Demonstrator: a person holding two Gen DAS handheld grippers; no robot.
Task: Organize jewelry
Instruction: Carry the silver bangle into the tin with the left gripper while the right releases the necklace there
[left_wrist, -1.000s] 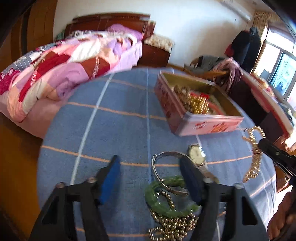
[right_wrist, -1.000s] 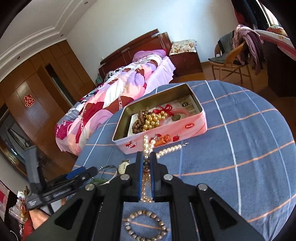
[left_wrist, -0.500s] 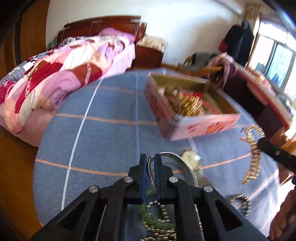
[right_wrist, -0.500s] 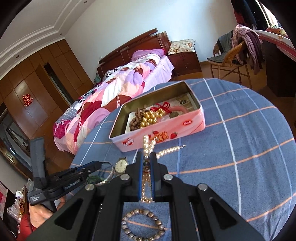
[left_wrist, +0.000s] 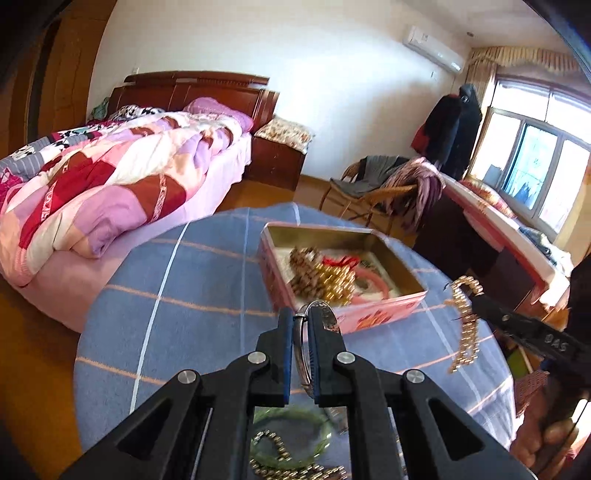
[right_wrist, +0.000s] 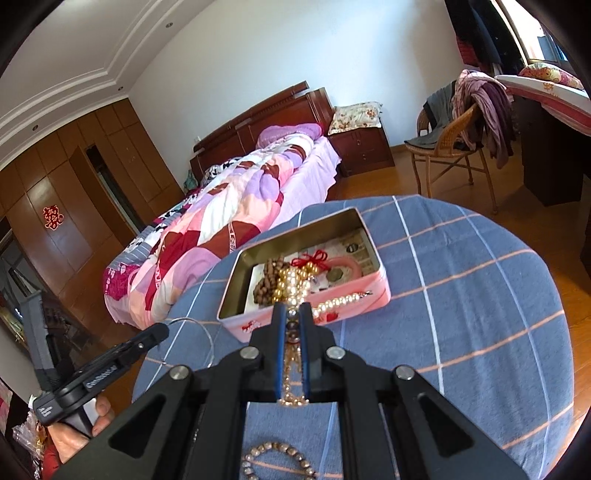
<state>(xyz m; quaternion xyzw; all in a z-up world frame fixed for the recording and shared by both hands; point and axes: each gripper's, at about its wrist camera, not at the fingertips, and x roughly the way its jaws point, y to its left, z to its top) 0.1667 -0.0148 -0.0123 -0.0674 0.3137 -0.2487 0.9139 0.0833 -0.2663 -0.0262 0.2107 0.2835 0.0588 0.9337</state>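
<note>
On the far left a bed (left_wrist: 110, 177) with a pink and purple patchwork quilt is sitting beside the round tabletop (left_wrist: 192, 288), which is wearing a blue cloth with white and orange lines. Nearer the middle, the left tool (left_wrist: 298, 321) is pinching a thin silver bangle (left_wrist: 303, 354) between its blue pads, holding it off the cloth; in the right wrist view the same bangle (right_wrist: 205, 328) is hanging from the left tool (right_wrist: 162, 328) at the tabletop's left edge. Below it a green jade bangle (left_wrist: 291, 432) and a gold bead chain (left_wrist: 277, 454) are lying on the cloth, touching each other. Just beyond the left tool's tips, a pink tin box (left_wrist: 380, 310) is standing open, holding brown beads, gold beads (left_wrist: 332, 284), a red knot and a pink bangle. Further right, the right tool (right_wrist: 290, 314) is clamping a pearl and gold necklace (right_wrist: 336, 302), whose strand is dangling in the air in front of the tin (right_wrist: 354, 291). A beaded bracelet (right_wrist: 277, 458) is lying on the cloth beneath the right tool. At the right edge a wicker chair (left_wrist: 373, 195) draped with clothes is standing by a window.
</note>
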